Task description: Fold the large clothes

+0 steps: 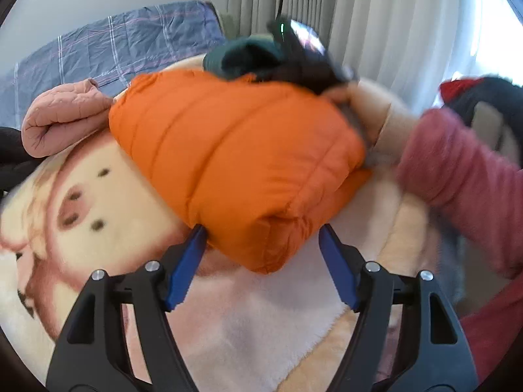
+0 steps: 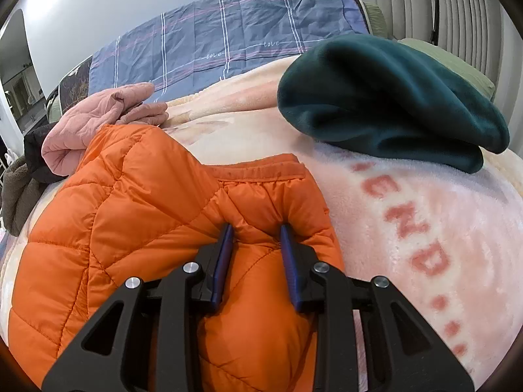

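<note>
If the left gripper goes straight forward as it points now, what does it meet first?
Most likely the orange quilted puffer jacket: its folded end already sits between the open left gripper fingers, though contact is unclear.

jacket [image 2: 137, 202] orange quilted | fleece [image 2: 392, 104] dark green | sheet [image 2: 228, 42] blue plaid

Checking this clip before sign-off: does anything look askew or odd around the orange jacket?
Nothing is damaged or spilled. The orange jacket lies bunched on the blanket, a puffy fold pinched in the right gripper. The left gripper straddles its end, open. The left view is motion-blurred.
</note>
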Demonstrator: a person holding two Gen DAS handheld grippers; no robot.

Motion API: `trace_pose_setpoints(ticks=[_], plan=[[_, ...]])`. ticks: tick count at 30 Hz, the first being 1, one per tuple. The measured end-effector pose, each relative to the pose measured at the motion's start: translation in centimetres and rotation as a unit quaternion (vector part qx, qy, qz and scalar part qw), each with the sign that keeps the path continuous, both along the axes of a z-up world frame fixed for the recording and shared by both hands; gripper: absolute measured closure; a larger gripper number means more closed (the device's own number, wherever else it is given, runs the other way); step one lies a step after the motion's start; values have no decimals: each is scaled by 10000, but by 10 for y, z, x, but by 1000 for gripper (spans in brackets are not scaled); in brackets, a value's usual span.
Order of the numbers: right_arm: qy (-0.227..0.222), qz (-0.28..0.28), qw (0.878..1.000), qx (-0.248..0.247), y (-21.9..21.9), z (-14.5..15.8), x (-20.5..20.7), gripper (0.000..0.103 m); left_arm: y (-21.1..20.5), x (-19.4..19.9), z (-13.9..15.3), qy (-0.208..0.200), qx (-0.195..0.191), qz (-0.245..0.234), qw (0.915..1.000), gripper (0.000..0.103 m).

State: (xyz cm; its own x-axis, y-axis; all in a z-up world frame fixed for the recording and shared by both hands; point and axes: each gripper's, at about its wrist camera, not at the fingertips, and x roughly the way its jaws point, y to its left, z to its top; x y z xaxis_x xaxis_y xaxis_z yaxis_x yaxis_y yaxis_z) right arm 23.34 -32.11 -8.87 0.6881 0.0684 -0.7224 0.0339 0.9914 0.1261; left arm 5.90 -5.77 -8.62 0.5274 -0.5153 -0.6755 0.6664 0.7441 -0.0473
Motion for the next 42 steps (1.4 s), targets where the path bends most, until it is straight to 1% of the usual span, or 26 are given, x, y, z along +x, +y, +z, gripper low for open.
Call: trace_pose_setpoints(ticks=[1, 2, 3, 4, 6, 8, 9, 10, 11, 13, 14, 15, 17, 20, 22, 24, 26, 28, 30, 32, 33, 34, 35, 37, 40, 42], plan=[[-14, -3, 10000, 22, 0, 0, 0, 73, -6, 7, -4, -52, 184, 332, 9993, 30], [-26, -6, 10000, 37, -1, -1, -1, 73, -7, 13, -4, -70, 219, 542, 9983, 34], [-39, -16, 10000, 62, -2, -1, -2, 73, -7, 20, -3, -50, 163, 765, 9969, 35], [-46, -37, 9999, 109, -3, -2, -2, 73, -4, 28, 0, 34, -17, 928, 9957, 35], [-56, -36, 9997, 229, -8, -5, -3, 73, -2, 29, 1, 19, -29, 1014, 9948, 34], [-85, -12, 9996, 265, -9, -5, -4, 73, -4, 22, -11, -245, 569, 1134, 9916, 34], [-113, 21, 9996, 246, -7, -5, -5, 73, 0, 20, -21, -259, 831, 1202, 9889, 34], [-129, 40, 9997, 225, -6, -5, -6, 73, 9, 20, -28, -70, 761, 1252, 9892, 34], [-139, 43, 9997, 211, -6, -5, -6, 73, 17, 22, -30, 149, 548, 1269, 9903, 34], [-156, 41, 9997, 203, -6, -4, -7, 73, 30, 24, -27, 466, 323, 1278, 9902, 34], [-158, 43, 9996, 220, -7, -4, -6, 73, 30, 24, -22, 511, 330, 1264, 9901, 38], [-165, 42, 9995, 268, -8, -4, -7, 73, 30, 20, -16, 542, 352, 1181, 9909, 48], [-181, 42, 9993, 315, -10, -4, -7, 73, 27, 5, 1, 594, 356, 887, 9936, 61], [-202, 47, 9993, 322, -11, -4, -8, 73, 24, -21, 40, 222, 126, 384, 9989, 65], [-203, 48, 9993, 317, -11, -4, -9, 72, 19, -25, 69, -345, 83, 290, 9989, 65], [-206, 48, 9993, 323, -11, -4, -9, 72, 7, -11, 86, -804, 93, 299, 9963, 65], [-208, 48, 9992, 325, -11, -4, -8, 72, -9, 20, 92, -968, 98, 419, 9944, 65], [-216, 50, 9992, 338, -11, -4, -9, 72, -26, 62, 89, -967, 82, 520, 9939, 65], [-222, 55, 9991, 366, -12, -4, -9, 72, -38, 105, 80, -744, 59, 596, 9954, 65], [-233, 64, 9987, 438, -15, -3, -8, 72, -53, 152, 59, -273, 260, 668, 9971, 64], [-232, 63, 9985, 492, -16, -3, -8, 72, -58, 165, 45, -118, 476, 650, 9967, 57], [-221, 54, 9980, 595, -19, -4, -7, 71, -64, 176, 31, -169, 631, 531, 9964, 55], [-217, 59, 9976, 655, -22, -4, -7, 71, -65, 180, 23, -188, 604, 443, 9970, 54], [-228, 93, 9967, 767, -23, -4, -8, 71, -61, 176, 17, -108, 490, 478, 9976, 54], [-280, 119, 9978, 592, -17, 2, -11, 71, -65, 167, 13, -370, 698, 503, 9956, 55], [-293, 123, 9984, 463, -16, 12, -17, 71, -65, 166, 11, -427, 734, 477, 9952, 56]])
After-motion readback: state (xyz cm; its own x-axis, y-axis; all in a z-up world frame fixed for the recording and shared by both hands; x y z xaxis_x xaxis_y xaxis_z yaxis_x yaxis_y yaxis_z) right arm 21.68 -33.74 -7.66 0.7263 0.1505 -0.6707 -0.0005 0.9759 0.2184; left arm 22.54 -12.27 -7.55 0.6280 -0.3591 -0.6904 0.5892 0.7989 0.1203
